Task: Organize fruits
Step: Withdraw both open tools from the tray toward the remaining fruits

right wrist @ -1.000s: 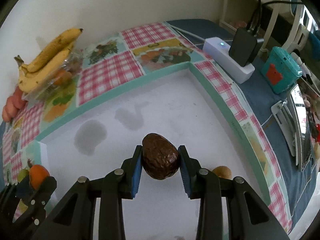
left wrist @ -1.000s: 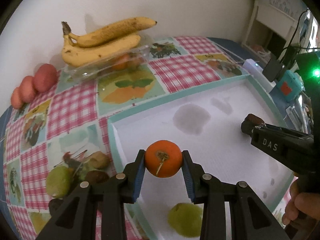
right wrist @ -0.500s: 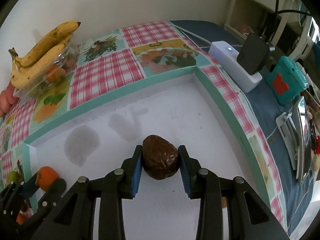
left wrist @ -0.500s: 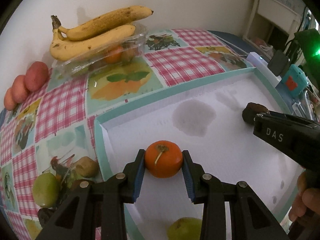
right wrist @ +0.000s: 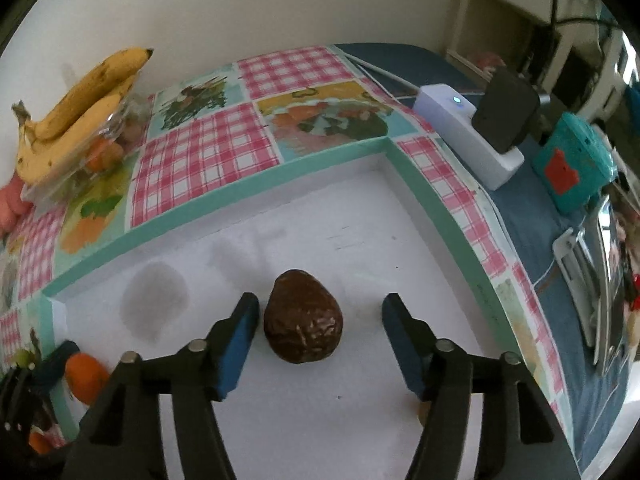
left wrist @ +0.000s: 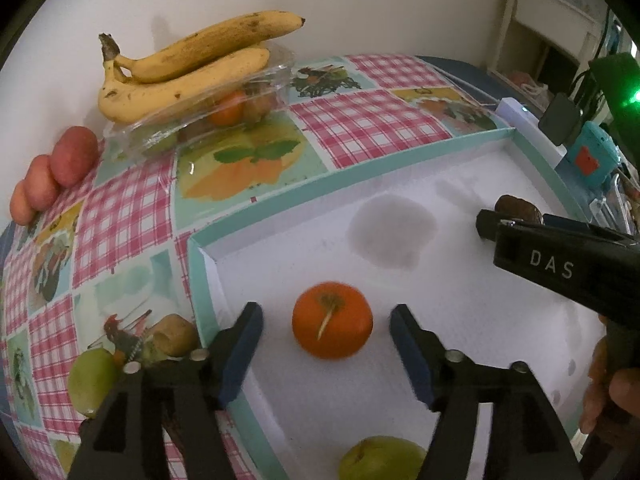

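Observation:
My left gripper [left wrist: 327, 322] is open, with an orange tangerine [left wrist: 332, 321] resting between its spread fingers on the white floor of the teal-rimmed tray [left wrist: 352, 168]. My right gripper [right wrist: 320, 320] is open too, with a dark brown avocado [right wrist: 303, 322] lying between its fingers on the tray floor, close to the left finger. The right gripper also shows in the left wrist view [left wrist: 560, 256], and the tangerine shows in the right wrist view [right wrist: 86, 376]. A green fruit [left wrist: 380, 460] lies in the tray near the front.
Bananas [left wrist: 188, 68] lie on a clear plastic box of small fruit [left wrist: 224, 112] by the wall. Reddish fruits [left wrist: 60, 164] sit at the far left. A green fruit [left wrist: 94, 380] and a kiwi [left wrist: 174, 336] lie left of the tray. A white power strip [right wrist: 468, 136] stands to the right.
Both grippers have opened. The tangerine and the avocado, held before, now rest on the tray floor between the spread fingers.

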`<state>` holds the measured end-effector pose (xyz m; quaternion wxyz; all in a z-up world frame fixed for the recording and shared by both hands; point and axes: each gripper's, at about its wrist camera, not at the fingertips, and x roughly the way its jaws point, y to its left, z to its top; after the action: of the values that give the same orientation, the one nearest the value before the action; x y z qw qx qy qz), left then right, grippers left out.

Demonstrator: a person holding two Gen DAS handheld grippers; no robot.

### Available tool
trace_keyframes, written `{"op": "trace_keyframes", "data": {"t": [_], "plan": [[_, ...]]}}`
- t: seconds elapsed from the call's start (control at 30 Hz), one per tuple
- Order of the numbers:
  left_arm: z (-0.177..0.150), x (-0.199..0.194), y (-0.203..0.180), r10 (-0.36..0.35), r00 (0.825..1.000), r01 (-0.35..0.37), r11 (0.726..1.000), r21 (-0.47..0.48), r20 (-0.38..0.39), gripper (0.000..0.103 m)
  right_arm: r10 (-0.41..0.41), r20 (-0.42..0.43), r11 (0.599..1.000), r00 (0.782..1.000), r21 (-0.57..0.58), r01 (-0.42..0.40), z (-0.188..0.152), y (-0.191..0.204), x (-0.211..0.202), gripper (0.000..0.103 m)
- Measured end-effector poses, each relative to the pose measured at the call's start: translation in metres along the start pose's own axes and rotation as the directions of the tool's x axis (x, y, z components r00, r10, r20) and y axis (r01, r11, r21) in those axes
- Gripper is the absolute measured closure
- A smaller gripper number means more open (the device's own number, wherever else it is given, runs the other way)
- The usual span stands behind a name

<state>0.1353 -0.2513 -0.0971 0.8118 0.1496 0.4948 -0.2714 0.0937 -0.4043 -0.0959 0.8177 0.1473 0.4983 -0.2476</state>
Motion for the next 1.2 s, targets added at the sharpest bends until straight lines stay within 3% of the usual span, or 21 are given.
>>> {"op": "trace_keyframes", "data": {"t": [0.27,0.4,0.5,0.57,0.9,1.03,1.2], "plan": [[-0.001,-0.002,-0.005,-0.013,1.0,0.013,1.0,0.021,-0.002,0.019,0.008,-0.008,1.0,1.0,0.011,-0.008,-0.002,0.0,0.001,0.019],[-0.001,-0.009,-0.008,-0.025,1.0,0.024,0.999,0.022,0.015,0.0,0.016,-0.008,0.999,1.0,0.037,-0.016,-0.002,-0.003,0.0,0.019],[0.0,-0.019,-0.008,-0.014,0.999,0.014,1.0,0.021,0.037,0.0,0.017,0.008,0.999,1.0,0.051,-0.018,0.0,-0.006,-0.006,0.019],[0.0,-0.026,-0.005,-0.026,0.999,0.026,1.0,-0.003,0.043,0.0,0.018,0.028,0.998,0.999,0.06,-0.02,0.001,-0.009,-0.013,0.01],[-0.015,-0.063,0.018,-0.008,0.999,0.013,0.996,-0.087,0.048,0.0,0.025,0.115,0.995,0.993,0.091,-0.036,-0.003,-0.013,-0.059,0.009],[-0.033,-0.07,0.041,0.01,1.0,-0.008,0.988,-0.155,0.015,0.0,0.016,0.13,0.995,0.991,0.099,-0.029,-0.013,-0.013,-0.072,0.009],[-0.052,-0.089,0.082,0.028,0.999,-0.019,0.959,-0.282,0.027,0.0,0.016,0.127,0.997,0.992,0.073,-0.026,-0.032,-0.004,-0.082,0.009]]}}
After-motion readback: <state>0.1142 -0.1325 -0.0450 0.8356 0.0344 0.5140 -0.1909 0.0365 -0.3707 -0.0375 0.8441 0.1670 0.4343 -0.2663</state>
